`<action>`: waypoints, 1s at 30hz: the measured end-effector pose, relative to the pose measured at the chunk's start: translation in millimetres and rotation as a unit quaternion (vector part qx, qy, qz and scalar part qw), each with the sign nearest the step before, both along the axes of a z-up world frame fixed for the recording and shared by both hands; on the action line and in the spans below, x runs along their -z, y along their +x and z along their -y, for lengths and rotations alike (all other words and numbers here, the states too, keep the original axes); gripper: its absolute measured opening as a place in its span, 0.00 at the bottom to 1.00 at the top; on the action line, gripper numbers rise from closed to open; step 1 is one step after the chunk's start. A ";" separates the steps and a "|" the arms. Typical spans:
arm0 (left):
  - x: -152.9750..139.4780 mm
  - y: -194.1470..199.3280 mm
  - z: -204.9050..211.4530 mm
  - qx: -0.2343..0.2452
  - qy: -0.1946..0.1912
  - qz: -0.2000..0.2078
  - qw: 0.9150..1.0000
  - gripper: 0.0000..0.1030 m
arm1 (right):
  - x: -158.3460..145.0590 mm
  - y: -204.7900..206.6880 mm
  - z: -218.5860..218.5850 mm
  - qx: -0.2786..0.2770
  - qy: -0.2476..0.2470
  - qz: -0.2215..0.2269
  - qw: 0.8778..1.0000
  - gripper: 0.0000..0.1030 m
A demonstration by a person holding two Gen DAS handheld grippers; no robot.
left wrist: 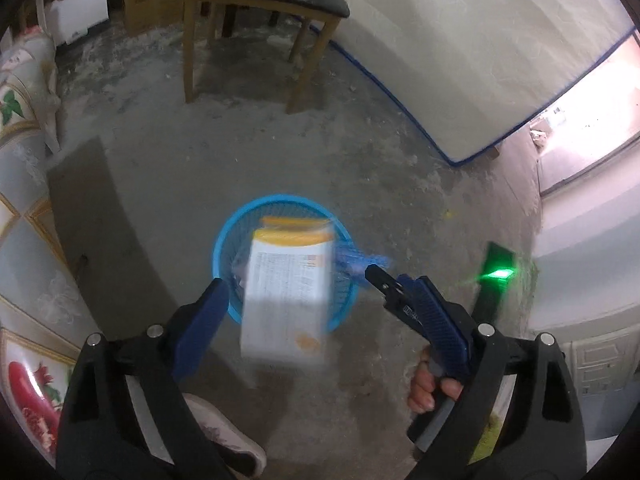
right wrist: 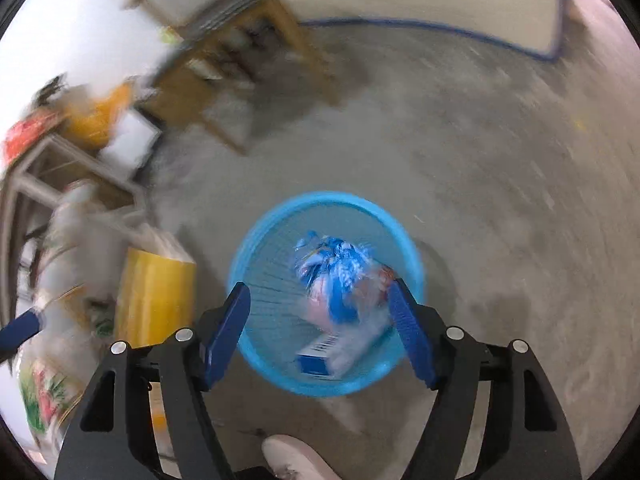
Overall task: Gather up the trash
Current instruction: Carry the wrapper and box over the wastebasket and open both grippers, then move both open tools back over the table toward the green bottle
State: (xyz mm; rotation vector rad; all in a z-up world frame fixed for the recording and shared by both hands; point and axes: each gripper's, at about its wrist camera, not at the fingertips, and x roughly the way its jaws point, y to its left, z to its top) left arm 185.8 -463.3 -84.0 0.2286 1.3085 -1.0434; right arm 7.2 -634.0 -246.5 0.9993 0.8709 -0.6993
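Left gripper (left wrist: pixel 298 300) open; white-and-orange carton (left wrist: pixel 286 296) loose between its fingers, above the blue basket (left wrist: pixel 224 240). Right gripper (right wrist: pixel 320 328) open; blue wrapper (right wrist: pixel 340 276) between its fingers, over basket. Keep both centred above rim. Chair (left wrist: pixel 260 8) beyond fingertips, shoe (left wrist: pixel 224 436) below.

White-and-orange carton (left wrist: pixel 286 292) blurred above blue mesh bin (right wrist: pixel 256 248) containing blue-white wrapper (right wrist: pixel 340 280).

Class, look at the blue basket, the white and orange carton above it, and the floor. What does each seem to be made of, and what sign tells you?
Basket: likely plastic, glossy rim, thin mesh walls. Carton: probably printed cardboard, flat faces, though blurred. Floor: bare concrete, matt grey, stained.
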 end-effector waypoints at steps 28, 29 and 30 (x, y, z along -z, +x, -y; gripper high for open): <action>-117.1 -51.4 -280.3 -0.125 -0.113 0.094 0.981 0.87 | -185.9 -31.8 -143.7 -0.129 -0.176 0.038 0.975 0.86; -119.1 -54.8 -297.8 -0.138 -0.113 0.102 0.979 0.88 | -196.4 -26.4 -154.5 -0.139 -0.183 0.036 0.973 0.87; -120.0 -57.5 -316.0 -0.151 -0.114 0.109 0.976 0.89 | -207.1 -20.5 -167.0 -0.149 -0.192 0.038 0.969 0.90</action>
